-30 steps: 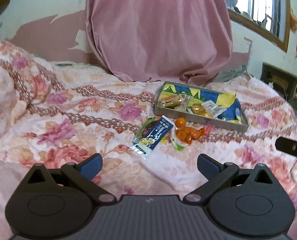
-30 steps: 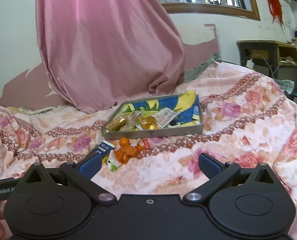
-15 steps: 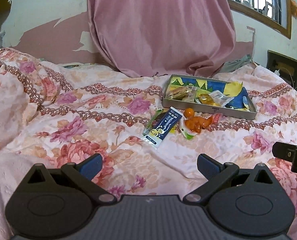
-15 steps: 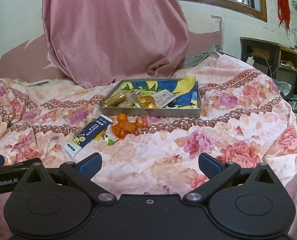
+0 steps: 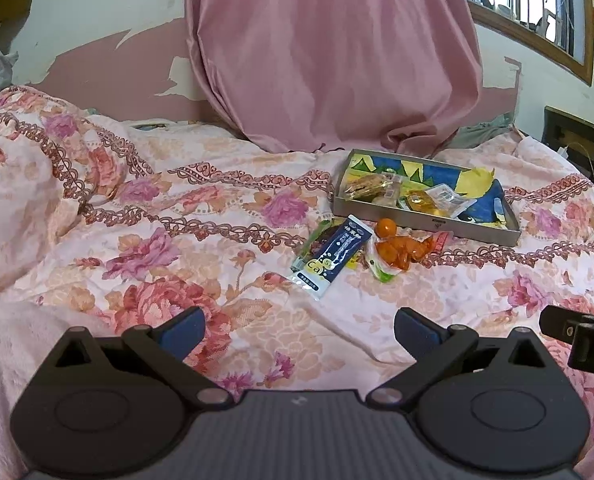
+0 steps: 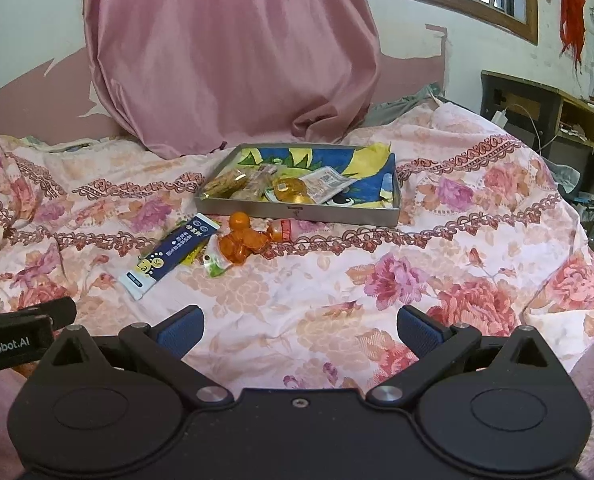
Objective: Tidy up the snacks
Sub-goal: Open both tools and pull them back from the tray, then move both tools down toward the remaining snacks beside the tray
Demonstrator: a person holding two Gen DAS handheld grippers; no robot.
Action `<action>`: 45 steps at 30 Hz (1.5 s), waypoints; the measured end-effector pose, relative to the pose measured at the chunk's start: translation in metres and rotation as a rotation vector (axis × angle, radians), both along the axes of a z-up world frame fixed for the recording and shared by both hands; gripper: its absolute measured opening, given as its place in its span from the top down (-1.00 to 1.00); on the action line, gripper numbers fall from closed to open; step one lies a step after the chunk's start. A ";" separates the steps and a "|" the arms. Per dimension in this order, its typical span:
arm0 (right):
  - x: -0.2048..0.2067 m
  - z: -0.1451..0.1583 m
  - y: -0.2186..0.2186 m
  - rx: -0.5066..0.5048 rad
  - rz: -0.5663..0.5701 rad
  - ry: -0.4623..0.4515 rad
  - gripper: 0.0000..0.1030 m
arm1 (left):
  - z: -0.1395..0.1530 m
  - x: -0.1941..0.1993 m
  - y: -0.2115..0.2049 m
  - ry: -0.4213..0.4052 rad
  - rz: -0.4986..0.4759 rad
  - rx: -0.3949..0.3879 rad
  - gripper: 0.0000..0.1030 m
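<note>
Both grippers (image 5: 299, 328) (image 6: 299, 326) wide, empty. Sachet (image 6: 169, 254) left of centre: light, flat, probably slippery; best pinched across narrow width.

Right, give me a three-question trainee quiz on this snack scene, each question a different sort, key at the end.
1. True or false: the left gripper and right gripper are both open and hold nothing.
2. Multiple choice: where does the dark blue snack packet lie? A) inside the tray B) on the floral bedspread, outside the tray C) between the right gripper's fingers
3. Fill in: the clear bag of orange sweets lies on the bedspread just in front of the grey ____.

Key: 1 true; 2 B; 3 tray
</note>
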State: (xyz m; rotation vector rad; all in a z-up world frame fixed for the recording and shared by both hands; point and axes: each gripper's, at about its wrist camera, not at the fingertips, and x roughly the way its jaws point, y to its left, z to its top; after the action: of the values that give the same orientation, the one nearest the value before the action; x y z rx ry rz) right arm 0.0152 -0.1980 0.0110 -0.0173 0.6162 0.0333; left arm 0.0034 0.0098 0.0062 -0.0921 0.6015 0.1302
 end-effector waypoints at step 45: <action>0.110 -0.026 -0.016 0.046 0.208 -0.035 -0.99 | -0.020 0.146 -0.006 0.226 -0.097 0.156 -0.99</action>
State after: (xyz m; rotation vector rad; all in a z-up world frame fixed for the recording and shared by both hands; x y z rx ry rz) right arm 0.1251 -0.2139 -0.0155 -0.0376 0.5770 0.2477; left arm 0.1492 0.0039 -0.0140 0.1040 0.8179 0.0938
